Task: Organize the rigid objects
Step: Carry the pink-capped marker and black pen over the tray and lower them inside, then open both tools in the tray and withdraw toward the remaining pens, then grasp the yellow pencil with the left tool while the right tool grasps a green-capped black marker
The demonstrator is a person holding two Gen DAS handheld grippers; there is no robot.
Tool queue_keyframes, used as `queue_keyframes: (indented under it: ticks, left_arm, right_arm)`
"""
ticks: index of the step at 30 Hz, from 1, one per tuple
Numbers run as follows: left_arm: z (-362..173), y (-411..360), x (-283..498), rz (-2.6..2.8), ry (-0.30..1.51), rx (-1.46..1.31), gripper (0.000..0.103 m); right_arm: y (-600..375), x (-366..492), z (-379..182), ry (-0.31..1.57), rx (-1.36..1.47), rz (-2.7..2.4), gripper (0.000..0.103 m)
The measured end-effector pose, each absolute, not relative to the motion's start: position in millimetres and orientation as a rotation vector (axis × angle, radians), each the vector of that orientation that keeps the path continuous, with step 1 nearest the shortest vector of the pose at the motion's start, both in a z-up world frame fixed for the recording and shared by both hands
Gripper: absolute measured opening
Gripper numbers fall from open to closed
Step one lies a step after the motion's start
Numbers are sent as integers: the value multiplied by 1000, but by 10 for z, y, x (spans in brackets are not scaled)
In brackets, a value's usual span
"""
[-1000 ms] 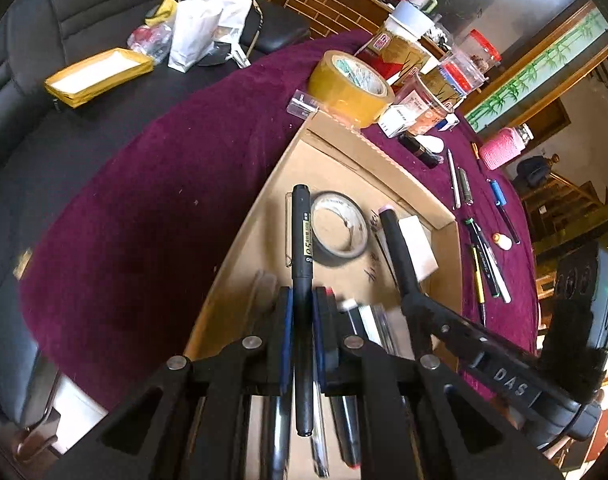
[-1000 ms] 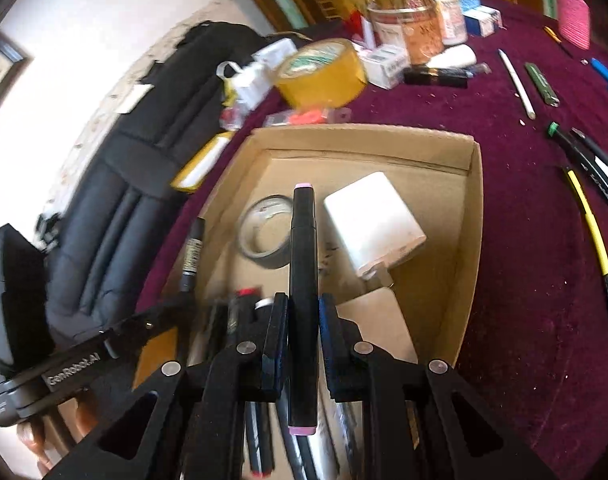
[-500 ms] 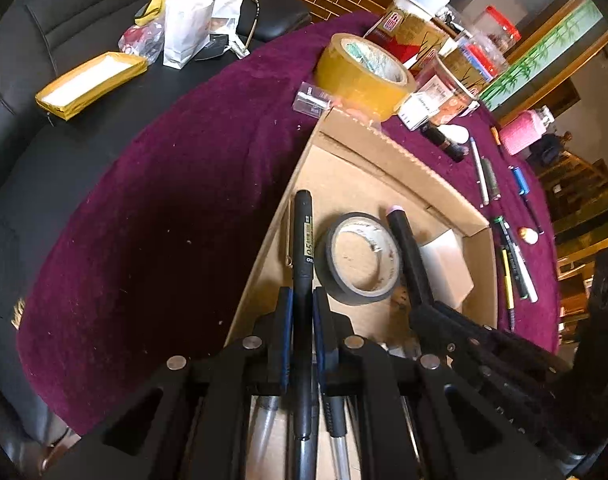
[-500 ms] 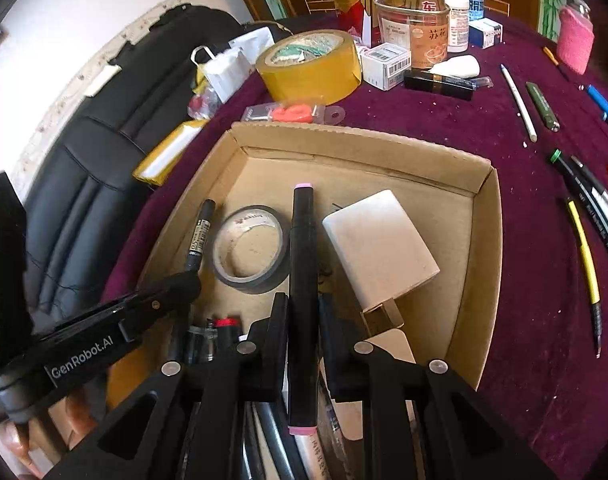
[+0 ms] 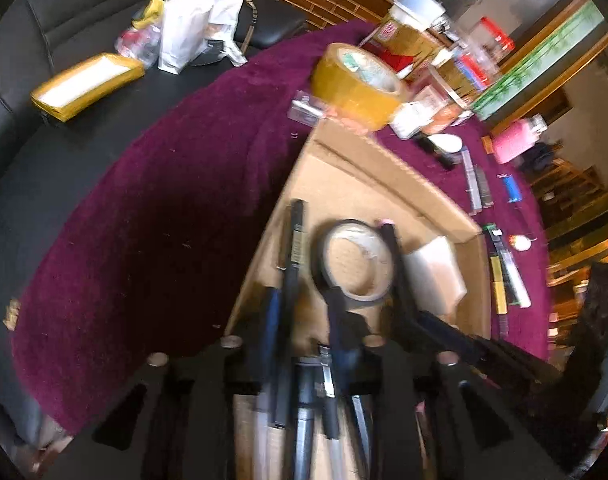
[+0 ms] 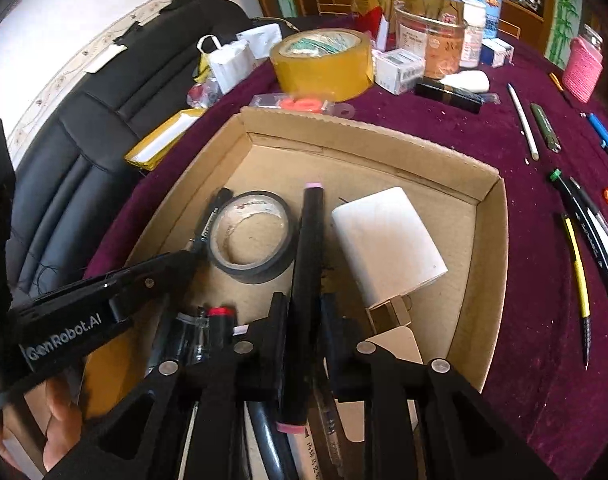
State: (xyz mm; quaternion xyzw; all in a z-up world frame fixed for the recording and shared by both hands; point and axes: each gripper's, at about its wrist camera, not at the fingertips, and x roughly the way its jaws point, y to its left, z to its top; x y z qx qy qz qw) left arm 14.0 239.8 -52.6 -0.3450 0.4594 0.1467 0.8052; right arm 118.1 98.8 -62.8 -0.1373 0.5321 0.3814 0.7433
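A shallow cardboard box (image 6: 496, 240) sits on the purple cloth. It holds a black tape roll (image 6: 250, 240), a white block (image 6: 388, 244) and several pens at its near end. My right gripper (image 6: 306, 316) hangs low over the box with its jaws opening. A black marker with pink ends (image 6: 310, 248) lies between them, and a slit shows beside the right pad. My left gripper (image 5: 304, 320) is also opening. A thin black pen (image 5: 294, 240) lies between its fingers by the left pad, loose, along the box's left wall (image 5: 264, 264). This view is blurred.
A wide yellow tape roll (image 6: 324, 64), jars and small cartons stand behind the box. Several pens (image 6: 576, 264) lie on the cloth to the right, with a pink bottle (image 6: 582, 68) beyond. A black sofa (image 6: 64, 160) with bags is on the left. A hand (image 6: 60, 412) holds the left gripper.
Both pairs of jaws have spread. The left ones were shut on the black pen and now stand apart from it. The right ones have loosened around the marker, low in the box.
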Motion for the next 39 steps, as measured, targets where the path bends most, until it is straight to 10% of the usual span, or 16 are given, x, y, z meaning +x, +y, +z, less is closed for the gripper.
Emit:
queue_keyframes:
  ticks: [14,39]
  left_arm:
    - [-143,1656,-107,357,883,-709,55]
    - [-238,-127,1229,203,1045,-525,56]
  right_arm:
    - [105,1229,-177,1015,-212,1131,35]
    - [-1520,2655,-217,992,100,994,48]
